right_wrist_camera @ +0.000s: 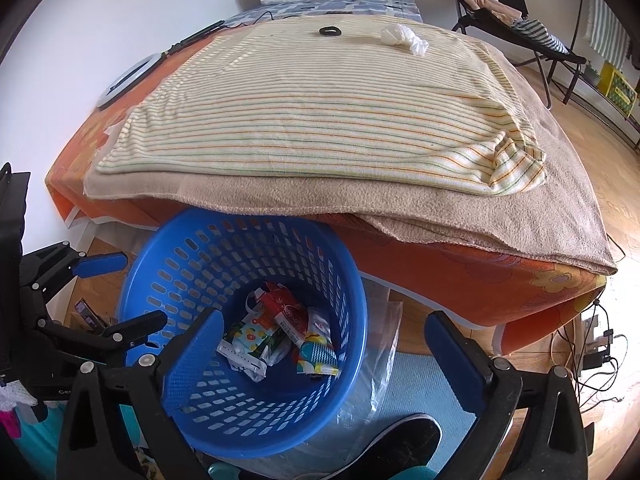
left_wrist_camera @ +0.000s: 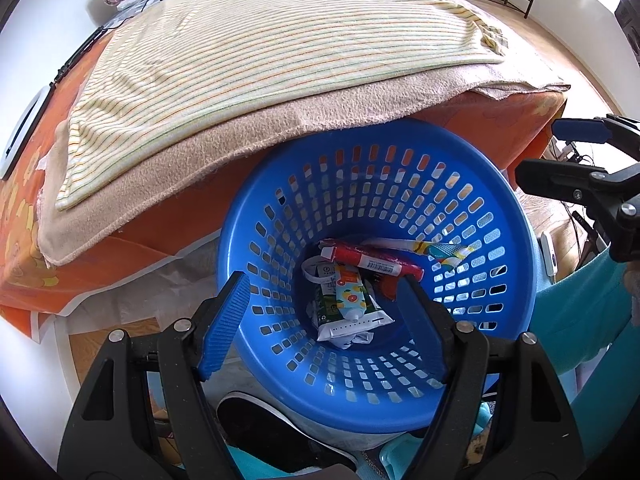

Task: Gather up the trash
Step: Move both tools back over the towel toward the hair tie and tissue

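Both tongs gape wide and empty over the blue basket [left_wrist_camera: 500, 240]: the left tongs [left_wrist_camera: 324, 328] straddle the wrappers [left_wrist_camera: 352, 292] at its bottom, the right tongs [right_wrist_camera: 324, 360] frame its right side; a white crumpled wad [right_wrist_camera: 404, 38] lies far back on the bed's striped blanket [right_wrist_camera: 320, 120]

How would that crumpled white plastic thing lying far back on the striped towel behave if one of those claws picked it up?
The crumpled white plastic looks thin and wrinkled, so it would probably be floppy and squash flat between the fingers. It seems very light for its size. Lying on the soft striped towel, it is unlikely to roll, though a push might just slide it.
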Motion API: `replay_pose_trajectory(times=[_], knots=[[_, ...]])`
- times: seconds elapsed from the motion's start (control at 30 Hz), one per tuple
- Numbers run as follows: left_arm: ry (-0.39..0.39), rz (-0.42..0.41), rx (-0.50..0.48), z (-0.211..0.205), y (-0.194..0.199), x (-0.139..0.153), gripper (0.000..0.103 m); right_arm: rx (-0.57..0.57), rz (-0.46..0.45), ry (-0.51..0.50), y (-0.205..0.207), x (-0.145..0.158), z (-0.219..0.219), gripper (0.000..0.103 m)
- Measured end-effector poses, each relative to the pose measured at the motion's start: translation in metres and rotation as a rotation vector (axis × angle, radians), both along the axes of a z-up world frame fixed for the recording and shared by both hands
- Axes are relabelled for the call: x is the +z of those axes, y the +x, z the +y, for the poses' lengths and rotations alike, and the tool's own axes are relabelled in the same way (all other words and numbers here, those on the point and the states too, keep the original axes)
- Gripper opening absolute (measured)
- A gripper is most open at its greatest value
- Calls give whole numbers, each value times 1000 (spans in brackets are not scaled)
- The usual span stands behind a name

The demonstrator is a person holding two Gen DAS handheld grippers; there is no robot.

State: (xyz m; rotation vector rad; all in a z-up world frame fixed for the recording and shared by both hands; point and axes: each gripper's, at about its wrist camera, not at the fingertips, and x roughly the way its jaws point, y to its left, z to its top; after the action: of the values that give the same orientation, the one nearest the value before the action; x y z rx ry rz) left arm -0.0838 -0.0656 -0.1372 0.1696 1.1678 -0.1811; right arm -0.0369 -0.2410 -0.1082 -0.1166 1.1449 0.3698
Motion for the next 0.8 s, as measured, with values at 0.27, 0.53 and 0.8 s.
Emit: replay_pose_trajectory(times=[0.27,0.53,0.8], knots=[[-24,-21,21,4,5,16,78,-27,-3,5,5,8,-5,102],[-49,-70,39,7,22,45,78,-32,-55,10,20,33,-4,102],[-65,-116,59,16,57,69,78,-8,-162,32,46,61,-1,102]])
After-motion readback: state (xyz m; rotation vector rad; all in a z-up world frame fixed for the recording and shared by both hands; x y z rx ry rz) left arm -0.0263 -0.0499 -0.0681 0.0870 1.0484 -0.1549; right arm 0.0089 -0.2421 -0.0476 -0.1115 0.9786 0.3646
